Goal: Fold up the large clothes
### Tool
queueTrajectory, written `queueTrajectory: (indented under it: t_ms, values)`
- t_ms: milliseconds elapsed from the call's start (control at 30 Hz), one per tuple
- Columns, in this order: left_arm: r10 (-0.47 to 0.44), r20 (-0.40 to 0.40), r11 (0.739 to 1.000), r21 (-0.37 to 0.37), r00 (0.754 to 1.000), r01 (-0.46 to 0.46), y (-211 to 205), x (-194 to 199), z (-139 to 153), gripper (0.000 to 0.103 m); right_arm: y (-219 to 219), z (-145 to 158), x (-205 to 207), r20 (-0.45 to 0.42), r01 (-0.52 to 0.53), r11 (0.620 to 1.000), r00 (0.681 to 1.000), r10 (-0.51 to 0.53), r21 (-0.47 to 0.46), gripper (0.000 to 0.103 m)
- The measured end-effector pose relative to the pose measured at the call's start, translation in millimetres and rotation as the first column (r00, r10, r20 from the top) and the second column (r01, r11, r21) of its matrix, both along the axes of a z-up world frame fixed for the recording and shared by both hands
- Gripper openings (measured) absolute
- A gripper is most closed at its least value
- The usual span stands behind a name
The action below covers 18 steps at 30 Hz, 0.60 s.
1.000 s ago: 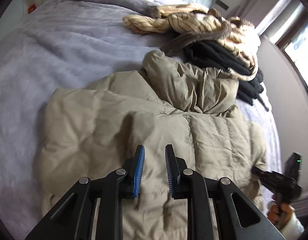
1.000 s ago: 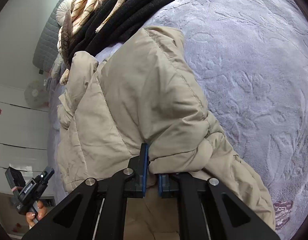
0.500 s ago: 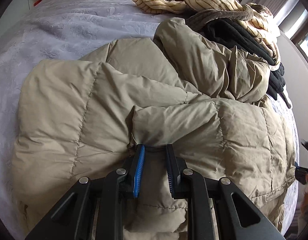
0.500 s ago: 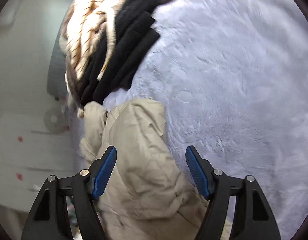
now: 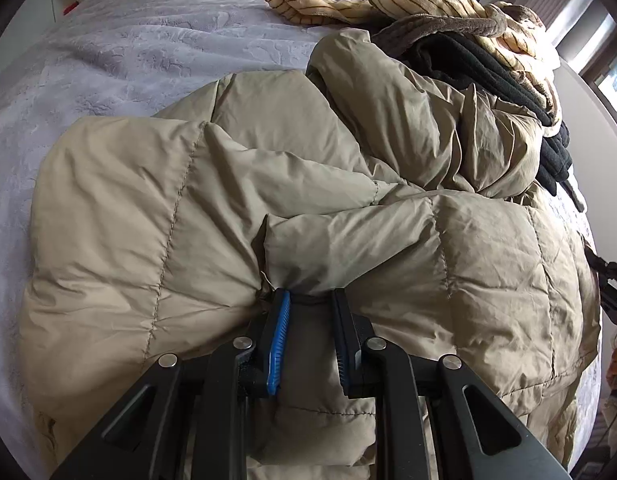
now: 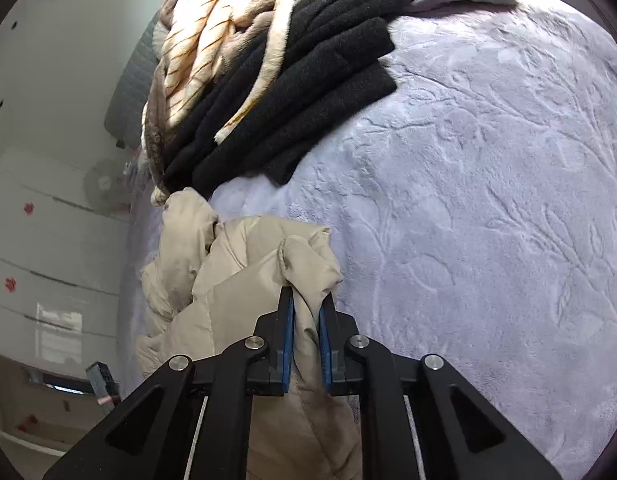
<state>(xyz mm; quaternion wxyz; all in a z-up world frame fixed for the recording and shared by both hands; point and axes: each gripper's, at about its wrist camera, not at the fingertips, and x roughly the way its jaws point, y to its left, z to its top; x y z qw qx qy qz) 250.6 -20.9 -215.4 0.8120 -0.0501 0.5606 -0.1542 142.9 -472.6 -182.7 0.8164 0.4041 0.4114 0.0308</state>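
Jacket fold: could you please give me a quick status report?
Left gripper shut on jacket hem. Right gripper shut on jacket edge. Clothes pile just beyond it.

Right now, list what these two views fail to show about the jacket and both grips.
- Left wrist view: the puffer jacket's near hem, cut off behind the left gripper; whether its jaws pinch fabric is unclear.
- Left wrist view: the right gripper, a sliver at the frame edge.
- Right wrist view: most of the jacket, hidden below the right gripper's own frame; which part is pinched is unclear.
- Both views: the black garment's far end, buried under the striped blanket.
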Motion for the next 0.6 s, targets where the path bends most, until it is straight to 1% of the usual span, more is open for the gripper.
queueTrajectory:
  t_ms: [67, 133, 200, 233, 267, 300, 333, 367, 433, 467, 533, 600]
  values:
    - [-0.002, -0.003, 1.000, 0.004, 1.000, 0.002, -1, 1, 0, 0.023, -20, -9, -2, 0.012, 0.048, 0.987, 0.999, -0.051, 0.155, 0.015]
    - [-0.002, -0.006, 1.000, 0.004, 1.000, 0.002, -2, 2, 0, 0.023, -30, -21, -3, 0.005, 0.057, 0.960, 0.998, -0.061, 0.273, 0.015]
    - [-0.003, -0.008, 1.000, 0.006, 1.000, 0.003, -3, 2, -1, 0.023, -38, -39, -2, -0.031, 0.068, 0.934, 0.998, -0.061, 0.352, 0.016]
    - [-0.003, -0.007, 1.000, 0.007, 1.000, 0.003, -3, 2, -1, 0.023, -40, -48, -2, -0.045, 0.078, 0.913, 0.997, -0.065, 0.400, 0.018]
    - [-0.003, -0.006, 1.000, 0.011, 1.000, 0.003, -3, 3, -1, 0.023, -40, -56, -1, -0.055, 0.088, 0.891, 0.996, -0.071, 0.445, 0.018]
    - [-0.004, -0.004, 1.000, 0.017, 1.000, 0.004, -5, 3, -1, 0.023, -39, -59, -2, -0.041, 0.083, 0.879, 0.997, -0.072, 0.469, 0.017]
    - [-0.004, -0.003, 1.000, 0.022, 1.000, 0.004, -5, 3, -1, 0.023, -35, -55, -2, -0.007, 0.063, 0.889, 0.998, -0.068, 0.453, 0.013]
    - [-0.005, -0.002, 1.000, 0.030, 1.000, 0.005, -7, 3, -2, 0.023, -27, -44, -1, 0.040, 0.019, 0.915, 0.998, -0.038, 0.402, 0.011]
    - [-0.007, -0.003, 0.999, 0.041, 1.000, 0.007, -9, 3, -2, 0.023, -8, -18, 1, 0.101, -0.079, 0.966, 0.993, 0.055, 0.248, 0.010]
    - [-0.008, -0.004, 0.999, 0.048, 1.000, 0.008, -11, 4, -2, 0.023, 3, -4, 1, 0.114, -0.127, 0.979, 0.987, 0.110, 0.162, 0.010]
    - [-0.010, -0.008, 0.998, 0.062, 1.000, 0.011, -14, 6, -2, 0.023, 24, 19, -2, 0.128, -0.192, 0.981, 0.973, 0.191, -0.004, 0.010]
    - [-0.009, -0.010, 0.997, 0.074, 1.000, 0.010, -17, 7, -1, 0.023, 37, 36, -10, 0.135, -0.216, 0.969, 0.964, 0.231, -0.117, 0.010]
